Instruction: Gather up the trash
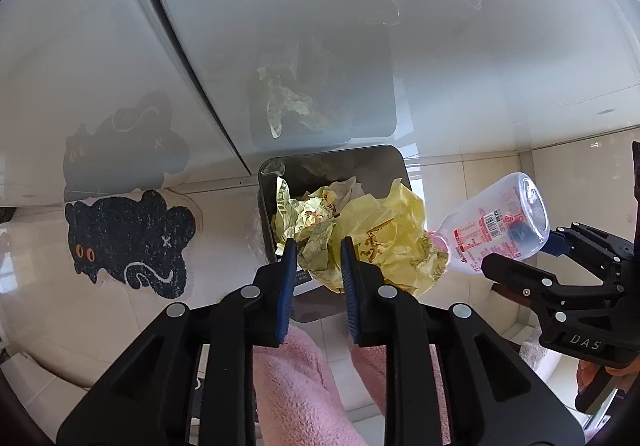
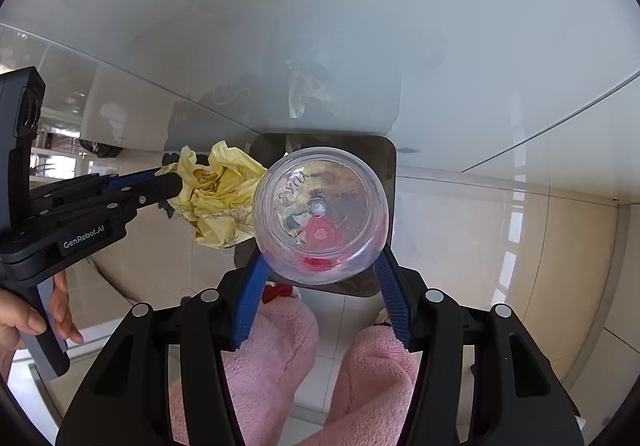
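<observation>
yellow wrapper point(image 1: 376, 246) in left gripper point(image 1: 319, 252), bottle point(image 2: 320, 215) in right gripper point(image 2: 320, 270).

Trash bin point(image 2: 384, 165) mostly hidden behind bottle point(image 2: 320, 217); bin interior point(image 1: 320, 173) largely covered by yellow wrapper point(image 1: 372, 238). Bottle label text point(image 1: 480, 234) too small to read.

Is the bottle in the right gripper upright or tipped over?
Tipped: the bottle lies roughly sideways in the right gripper, pink cap end toward the bin, clear base toward the wrist camera.
</observation>
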Available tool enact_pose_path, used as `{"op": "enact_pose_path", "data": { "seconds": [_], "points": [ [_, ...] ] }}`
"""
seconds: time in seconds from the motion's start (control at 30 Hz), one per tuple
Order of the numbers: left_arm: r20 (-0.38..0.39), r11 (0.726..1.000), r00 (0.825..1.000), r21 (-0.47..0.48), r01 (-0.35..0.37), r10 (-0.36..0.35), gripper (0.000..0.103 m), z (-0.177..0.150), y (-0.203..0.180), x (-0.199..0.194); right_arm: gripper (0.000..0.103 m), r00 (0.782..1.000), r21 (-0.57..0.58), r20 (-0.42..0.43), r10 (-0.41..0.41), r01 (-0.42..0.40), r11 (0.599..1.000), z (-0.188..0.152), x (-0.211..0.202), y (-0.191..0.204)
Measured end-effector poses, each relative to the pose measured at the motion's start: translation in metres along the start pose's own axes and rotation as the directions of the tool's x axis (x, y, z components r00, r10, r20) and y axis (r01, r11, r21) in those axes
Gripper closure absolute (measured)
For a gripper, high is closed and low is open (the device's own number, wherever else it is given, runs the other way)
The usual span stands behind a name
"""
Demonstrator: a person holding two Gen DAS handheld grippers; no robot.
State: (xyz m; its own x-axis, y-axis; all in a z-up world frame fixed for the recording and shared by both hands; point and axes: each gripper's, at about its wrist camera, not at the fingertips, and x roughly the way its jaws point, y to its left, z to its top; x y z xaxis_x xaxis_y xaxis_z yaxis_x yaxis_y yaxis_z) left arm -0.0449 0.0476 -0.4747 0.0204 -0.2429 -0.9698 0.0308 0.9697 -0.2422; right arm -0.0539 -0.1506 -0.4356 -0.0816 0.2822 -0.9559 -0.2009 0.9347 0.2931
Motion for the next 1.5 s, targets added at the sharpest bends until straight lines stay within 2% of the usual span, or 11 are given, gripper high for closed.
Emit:
{"op": "enact_pose_path", "data": {
  "seconds": [0.03,0.17,0.37,0.5,0.63,0.77,0.8,0.97,1.2,1.37,1.5],
  "points": [
    [0.0,1.0,1.0,0.001,-0.001,0.001,0.079,0.0,0.0,0.0,0.048,1.0,-0.001,-0.002,0.0,0.0,1.0,0.001,0.001,0.0],
    [0.003,1.0,1.0,-0.003,0.023,-0.023,0.058,0.002,0.0,-0.003,0.047,1.0,-0.006,-0.013,0.001,-0.002,1.0,0.005,0.005,0.001],
    [0.019,0.999,0.999,-0.046,0.029,-0.028,0.051,-0.001,0.01,-0.016,0.046,0.999,0.001,-0.028,0.015,-0.015,1.0,0.009,0.008,0.002],
    [0.026,0.999,0.999,-0.047,0.019,-0.018,0.051,-0.005,0.011,-0.024,0.034,1.0,0.0,-0.025,0.004,-0.004,1.0,0.01,0.005,0.005],
    [0.024,0.998,1.0,-0.064,0.015,-0.013,0.041,-0.011,0.016,-0.032,0.025,1.0,0.003,-0.025,-0.017,0.017,1.0,0.006,-0.003,0.004],
    [0.036,0.997,0.999,-0.075,0.017,-0.014,0.03,-0.022,0.013,-0.056,0.018,0.999,-0.006,-0.021,-0.039,0.039,0.999,-0.003,-0.03,-0.001],
    [0.045,0.997,0.999,-0.072,0.02,-0.017,0.028,-0.025,0.01,-0.065,0.012,0.999,-0.006,-0.016,-0.045,0.045,0.999,-0.006,-0.04,-0.003],
    [0.126,0.999,0.992,-0.049,0.014,-0.008,0.01,-0.036,-0.013,-0.125,0.003,0.997,-0.028,0.043,-0.07,0.071,0.997,-0.016,-0.107,-0.005],
    [0.263,0.999,0.965,-0.045,0.011,0.001,0.008,-0.035,-0.048,-0.218,0.003,0.982,-0.009,0.156,-0.109,0.111,0.994,-0.02,-0.209,-0.006],
    [0.382,0.999,0.924,-0.035,0.011,0.003,0.008,-0.031,-0.068,-0.282,0.003,0.952,0.019,0.273,-0.135,0.135,0.991,-0.02,-0.277,-0.003],
    [0.455,0.999,0.89,-0.022,-0.027,0.034,0.008,-0.029,-0.087,-0.323,0.003,0.921,0.053,0.357,-0.158,0.149,0.987,-0.017,-0.326,0.0]
  ]
}}
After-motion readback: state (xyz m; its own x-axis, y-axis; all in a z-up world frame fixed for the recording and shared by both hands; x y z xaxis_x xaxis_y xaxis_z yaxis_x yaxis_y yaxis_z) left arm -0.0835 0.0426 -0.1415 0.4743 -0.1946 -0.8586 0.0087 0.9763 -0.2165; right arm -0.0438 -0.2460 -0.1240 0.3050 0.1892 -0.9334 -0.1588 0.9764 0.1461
